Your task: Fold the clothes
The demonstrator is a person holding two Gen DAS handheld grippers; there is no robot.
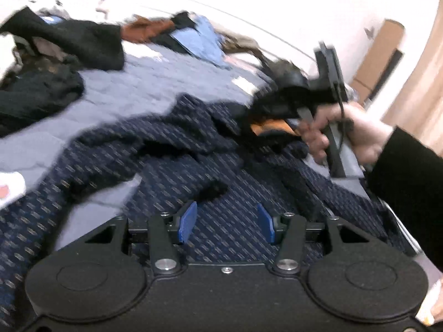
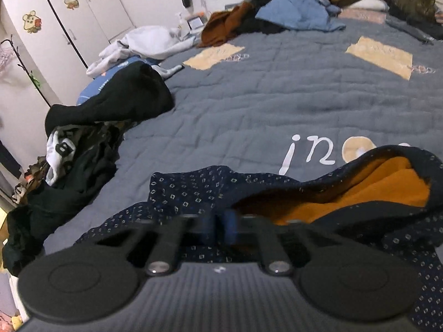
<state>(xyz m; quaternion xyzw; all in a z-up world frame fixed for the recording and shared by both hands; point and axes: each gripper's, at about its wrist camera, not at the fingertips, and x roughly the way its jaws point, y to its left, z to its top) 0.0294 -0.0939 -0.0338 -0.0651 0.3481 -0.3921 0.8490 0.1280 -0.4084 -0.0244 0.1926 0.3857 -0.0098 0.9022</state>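
Note:
A navy patterned garment [image 1: 171, 149] with an orange lining [image 2: 382, 188] lies crumpled on the blue-grey quilt [image 2: 277, 88] of a bed. My left gripper [image 1: 227, 225] is open just above the navy fabric, blue pads [image 1: 188, 221] apart, nothing between them. My right gripper [image 2: 220, 225] is shut, its blue pads together on the navy garment's edge beside the orange lining. The left wrist view shows the right gripper [image 1: 260, 108] held by a hand at the garment's far right, where orange lining shows.
A black garment [image 2: 116, 102] and a dark pile [image 2: 69, 171] lie along the bed's left edge. Brown [image 2: 227, 25], light blue [image 2: 299, 11] and white [image 2: 144, 41] clothes are heaped at the far end. White wardrobes [image 2: 63, 22] stand at the left.

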